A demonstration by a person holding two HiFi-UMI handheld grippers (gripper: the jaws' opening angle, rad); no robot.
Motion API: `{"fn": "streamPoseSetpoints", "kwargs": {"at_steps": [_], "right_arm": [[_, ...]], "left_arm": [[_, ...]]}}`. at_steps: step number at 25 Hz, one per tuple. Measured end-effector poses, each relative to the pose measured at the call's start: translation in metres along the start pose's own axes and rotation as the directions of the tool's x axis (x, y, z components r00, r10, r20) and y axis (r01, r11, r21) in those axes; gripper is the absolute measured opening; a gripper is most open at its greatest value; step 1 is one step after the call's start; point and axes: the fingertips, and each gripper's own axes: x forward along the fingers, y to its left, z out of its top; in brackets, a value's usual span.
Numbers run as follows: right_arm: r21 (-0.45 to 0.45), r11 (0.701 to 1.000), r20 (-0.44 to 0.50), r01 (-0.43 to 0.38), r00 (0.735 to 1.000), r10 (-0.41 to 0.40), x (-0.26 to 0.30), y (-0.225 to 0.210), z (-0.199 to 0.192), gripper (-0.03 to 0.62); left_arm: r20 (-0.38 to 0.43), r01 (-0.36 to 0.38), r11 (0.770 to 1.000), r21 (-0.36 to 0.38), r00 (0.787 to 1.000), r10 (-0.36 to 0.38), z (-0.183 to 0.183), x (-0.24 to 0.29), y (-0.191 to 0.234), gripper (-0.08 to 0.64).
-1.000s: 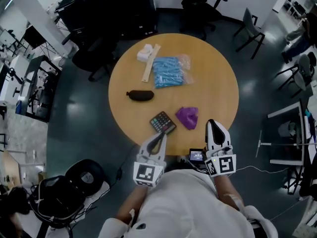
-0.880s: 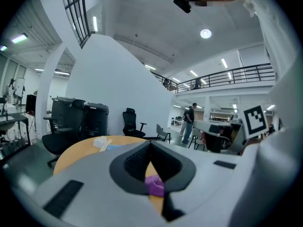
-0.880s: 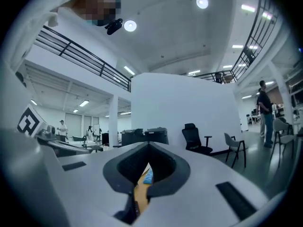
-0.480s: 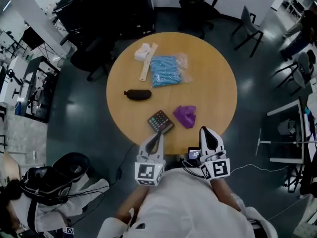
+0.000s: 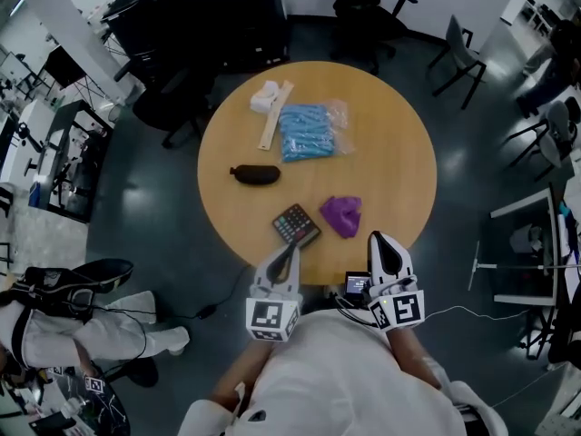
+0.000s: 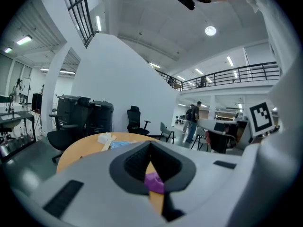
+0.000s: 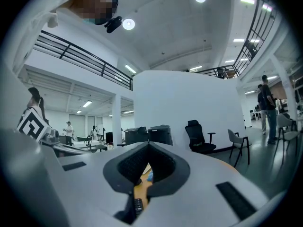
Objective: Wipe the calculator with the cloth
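Note:
The dark calculator (image 5: 297, 224) with coloured keys lies near the front edge of the round wooden table (image 5: 390, 143). A crumpled purple cloth (image 5: 343, 214) rests just to its right. My left gripper (image 5: 290, 252) hangs at the table's front edge, just short of the calculator, shut and empty. My right gripper (image 5: 382, 243) is at the front edge, right of the cloth, shut with nothing held. In the left gripper view the purple cloth (image 6: 154, 182) shows through the gap behind the closed jaws. In the right gripper view the calculator (image 7: 138, 205) shows low in that gap.
Further back on the table lie a black pouch (image 5: 256, 174), a bag of blue items (image 5: 311, 130), a wooden ruler (image 5: 276, 114) and a white wad (image 5: 265, 96). Office chairs (image 5: 374, 12) stand behind the table. A person (image 5: 64, 321) crouches on the floor at left.
My right gripper has drawn back slightly toward the table's front edge. The person on the floor at left has shifted further left. The left gripper has stayed put.

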Motion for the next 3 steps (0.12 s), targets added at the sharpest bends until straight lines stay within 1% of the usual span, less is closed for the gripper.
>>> {"fn": "streamPoseSetpoints", "kwargs": {"at_steps": [3], "right_arm": [[0.005,1.0,-0.004,0.004,1.0,-0.004,-0.003,-0.0008,-0.0019,0.015]], "left_arm": [[-0.008,0.001,1.0,-0.008,1.0,-0.001,-0.0041,-0.0028,-0.001,0.008]]}}
